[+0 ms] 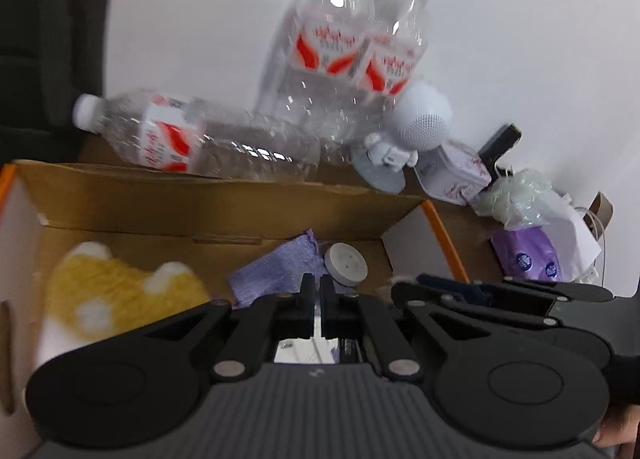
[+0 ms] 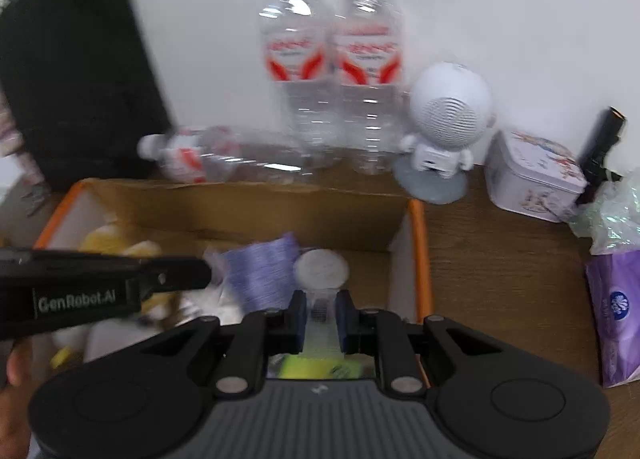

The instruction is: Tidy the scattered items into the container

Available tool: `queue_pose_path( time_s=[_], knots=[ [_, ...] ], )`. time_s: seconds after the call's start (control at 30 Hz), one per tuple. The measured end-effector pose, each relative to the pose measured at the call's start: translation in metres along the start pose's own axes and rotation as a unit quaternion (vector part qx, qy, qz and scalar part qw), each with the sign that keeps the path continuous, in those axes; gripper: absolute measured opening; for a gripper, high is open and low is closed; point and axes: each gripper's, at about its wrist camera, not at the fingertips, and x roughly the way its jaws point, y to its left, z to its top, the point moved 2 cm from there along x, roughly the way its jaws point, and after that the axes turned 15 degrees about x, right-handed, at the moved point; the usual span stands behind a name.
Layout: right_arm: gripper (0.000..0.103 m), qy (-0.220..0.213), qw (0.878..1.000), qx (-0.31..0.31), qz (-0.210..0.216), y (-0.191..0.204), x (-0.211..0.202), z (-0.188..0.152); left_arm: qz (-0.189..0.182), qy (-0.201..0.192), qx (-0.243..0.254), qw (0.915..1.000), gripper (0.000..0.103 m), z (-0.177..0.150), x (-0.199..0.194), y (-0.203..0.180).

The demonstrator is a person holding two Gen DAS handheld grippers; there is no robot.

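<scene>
Right wrist view: cardboard box (image 2: 224, 211) directly below both; right hand-held gripper (image 2: 320, 313) clamped on clear ribbed item over box, left hand-held gripper (image 1: 316, 291) clenched, contents unclear.

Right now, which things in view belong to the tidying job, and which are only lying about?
Part of the job:
- cardboard box, the container
- purple cloth, white round lid and yellow plush toy, already inside
- lying bottle, possibly still to go in

Probably just standing by:
- two upright bottles
- astronaut speaker
- white tin
- purple tissue pack
</scene>
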Motion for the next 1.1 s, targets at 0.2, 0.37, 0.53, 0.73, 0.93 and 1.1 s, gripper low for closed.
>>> queue_pose_path(
  time_s=[0.2,0.37,0.53,0.73,0.93,1.1],
  knots=[
    [0.044,0.014,1.0,0.017,0.018,-0.011,-0.003,0.009,-0.002,-0.017,0.01,0.9998,0.017,0.0,-0.006,0.001],
    [0.054,0.028,0.999,0.029,0.026,-0.007,-0.025,0.008,0.037,0.002,0.016,0.9992,0.075,0.0,-0.041,-0.001],
    [0.073,0.053,0.998,0.025,0.033,0.001,-0.057,-0.011,0.134,0.022,0.065,0.9886,0.103,-0.012,-0.094,-0.019],
    [0.081,0.032,0.999,-0.014,0.033,0.015,-0.104,-0.06,0.184,0.031,0.09,0.9782,0.103,-0.056,-0.151,-0.047],
    [0.082,-0.003,0.999,-0.012,0.03,0.025,-0.155,-0.097,0.199,-0.007,0.072,0.9774,0.103,-0.087,-0.2,-0.065],
    [0.085,-0.055,0.997,-0.005,0.047,0.022,-0.195,-0.128,0.221,-0.071,0.072,0.9699,0.103,-0.121,-0.236,-0.087]
  ],
)
